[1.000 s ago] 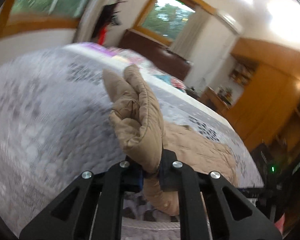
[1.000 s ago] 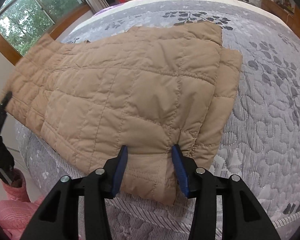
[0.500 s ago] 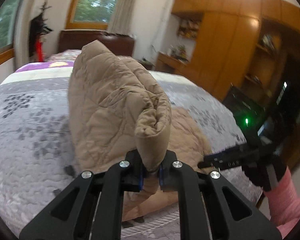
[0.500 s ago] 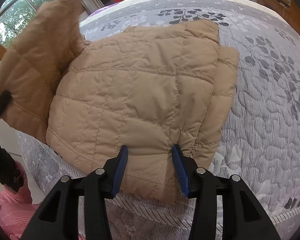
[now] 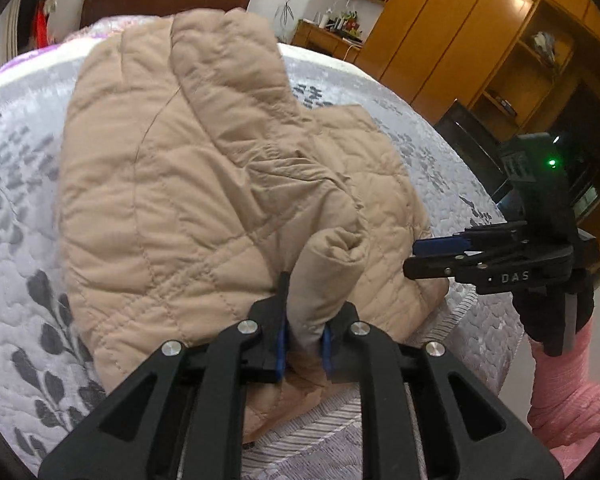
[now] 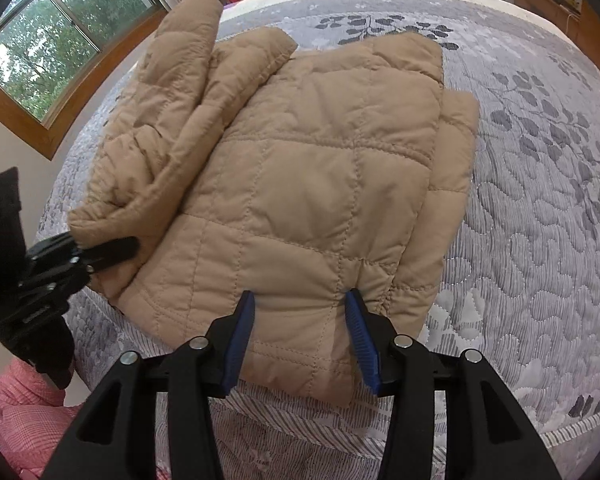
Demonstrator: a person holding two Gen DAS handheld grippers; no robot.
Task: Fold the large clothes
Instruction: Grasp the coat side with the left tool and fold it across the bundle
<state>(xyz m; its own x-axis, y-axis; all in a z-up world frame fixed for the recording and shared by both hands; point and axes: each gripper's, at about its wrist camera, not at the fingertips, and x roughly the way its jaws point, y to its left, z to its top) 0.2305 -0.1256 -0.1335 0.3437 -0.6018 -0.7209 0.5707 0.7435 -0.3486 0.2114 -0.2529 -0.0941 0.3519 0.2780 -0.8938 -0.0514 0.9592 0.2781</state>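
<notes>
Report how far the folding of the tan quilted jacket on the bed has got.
Done: the tan quilted jacket lies flat on the grey bedspread, one side panel already tucked under.
In hand: the left gripper has a folded section draped over the body, its jaws opening with fabric between them; the right gripper pins the near hem.
Left: release and flatten that bulky fold; further folds look likely.

1. The jacket (image 6: 320, 184) lies on the bed (image 6: 540, 208), near its front edge.
2. My left gripper (image 5: 303, 336) sits at the jacket's left edge, a fold between its opening jaws.
3. My right gripper (image 6: 300, 332) straddles the near hem.
</notes>
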